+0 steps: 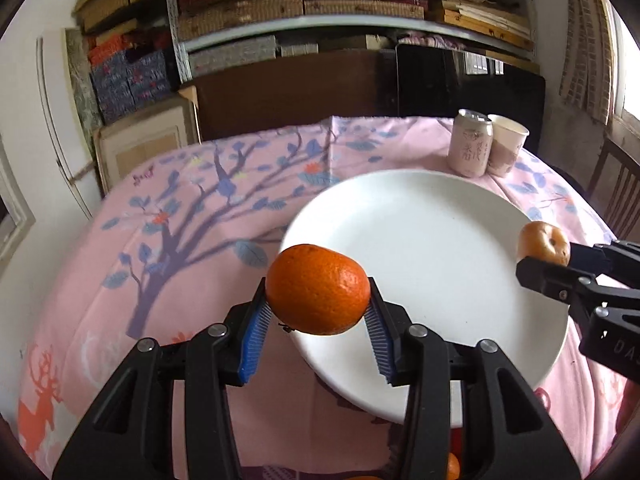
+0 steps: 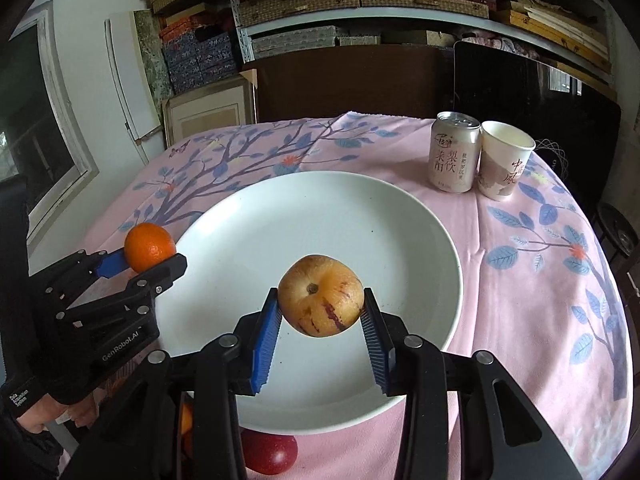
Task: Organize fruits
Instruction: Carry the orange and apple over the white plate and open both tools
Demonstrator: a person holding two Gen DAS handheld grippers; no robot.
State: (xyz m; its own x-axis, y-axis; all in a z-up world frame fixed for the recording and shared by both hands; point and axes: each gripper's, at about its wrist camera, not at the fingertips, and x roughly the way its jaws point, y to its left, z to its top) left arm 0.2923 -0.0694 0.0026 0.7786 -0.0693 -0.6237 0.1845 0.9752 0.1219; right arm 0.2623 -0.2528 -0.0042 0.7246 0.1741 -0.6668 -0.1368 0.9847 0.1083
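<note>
My left gripper [image 1: 318, 294] is shut on an orange tangerine [image 1: 318, 289], held above the left rim of a big white plate [image 1: 440, 248]. The right wrist view shows the same tangerine [image 2: 149, 247] at the plate's left edge. My right gripper [image 2: 321, 298] is shut on a tan fruit with purple streaks [image 2: 321, 294], hovering over the plate [image 2: 320, 220]. From the left wrist view this tan fruit [image 1: 545, 243] sits at the plate's right rim. The plate holds nothing.
A pink drink can [image 2: 454, 152] and a paper cup [image 2: 505, 164] stand at the back right of the pink floral tablecloth [image 2: 540, 280]. A red fruit [image 2: 272, 452] and another orange fruit [image 2: 185, 420] lie near the front edge. Shelves with boxes rise behind.
</note>
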